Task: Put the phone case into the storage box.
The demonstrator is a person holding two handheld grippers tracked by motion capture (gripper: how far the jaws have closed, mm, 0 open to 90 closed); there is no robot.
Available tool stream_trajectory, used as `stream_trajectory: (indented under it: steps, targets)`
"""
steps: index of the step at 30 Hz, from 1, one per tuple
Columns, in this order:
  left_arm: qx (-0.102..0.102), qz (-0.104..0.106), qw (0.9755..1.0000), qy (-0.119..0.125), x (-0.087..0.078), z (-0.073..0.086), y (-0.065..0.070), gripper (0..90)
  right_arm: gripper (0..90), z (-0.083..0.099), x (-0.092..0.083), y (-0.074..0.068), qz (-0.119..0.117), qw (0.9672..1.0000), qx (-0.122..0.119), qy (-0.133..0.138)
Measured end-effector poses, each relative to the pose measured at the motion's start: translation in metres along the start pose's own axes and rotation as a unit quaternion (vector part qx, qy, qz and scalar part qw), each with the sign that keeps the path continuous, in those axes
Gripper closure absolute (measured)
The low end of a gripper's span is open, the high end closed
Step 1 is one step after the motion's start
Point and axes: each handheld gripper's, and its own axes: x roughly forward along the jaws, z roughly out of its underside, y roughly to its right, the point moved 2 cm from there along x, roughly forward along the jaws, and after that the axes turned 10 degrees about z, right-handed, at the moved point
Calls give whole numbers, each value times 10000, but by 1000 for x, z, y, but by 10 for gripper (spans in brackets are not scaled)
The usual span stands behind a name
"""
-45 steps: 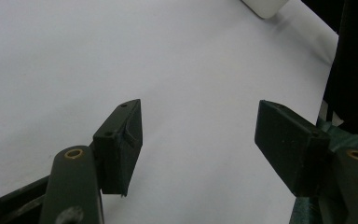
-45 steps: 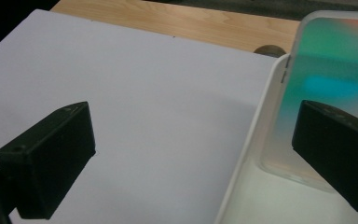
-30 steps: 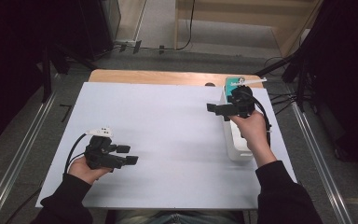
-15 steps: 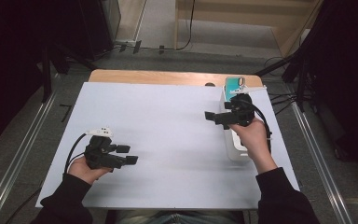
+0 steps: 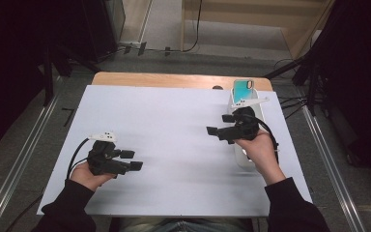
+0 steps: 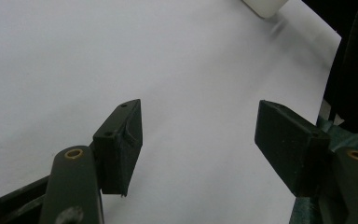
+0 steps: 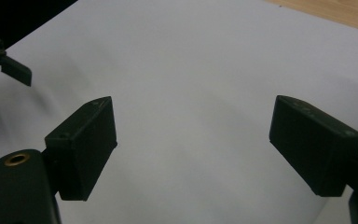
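My right gripper hangs above the right part of the white sheet, jaws pointing toward the sheet's middle. Its jaws have just been closing. In the right gripper view they stand well apart, with nothing between them but bare sheet.

My right hand lies over the long white block. The block runs along the sheet's right edge, from near the far right corner back toward me. It is pale, narrow and straight-sided with rounded ends. I cannot tell what is on its top. A teal card-like piece with a dark mark stands at the block's far end, by the sheet's far right corner.

My left gripper sits over the near left part of the sheet, held in my left hand. In the left gripper view its jaws are spread wide and empty, facing across the sheet toward the block's rounded end.
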Motion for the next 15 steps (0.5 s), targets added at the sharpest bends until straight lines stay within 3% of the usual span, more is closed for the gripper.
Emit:
stream_trajectory:
  steps: [15]
  targets:
    - [-2,13,10000,17,0,0,0,322,137,22,-5,-16,-698,9966,-419,104]
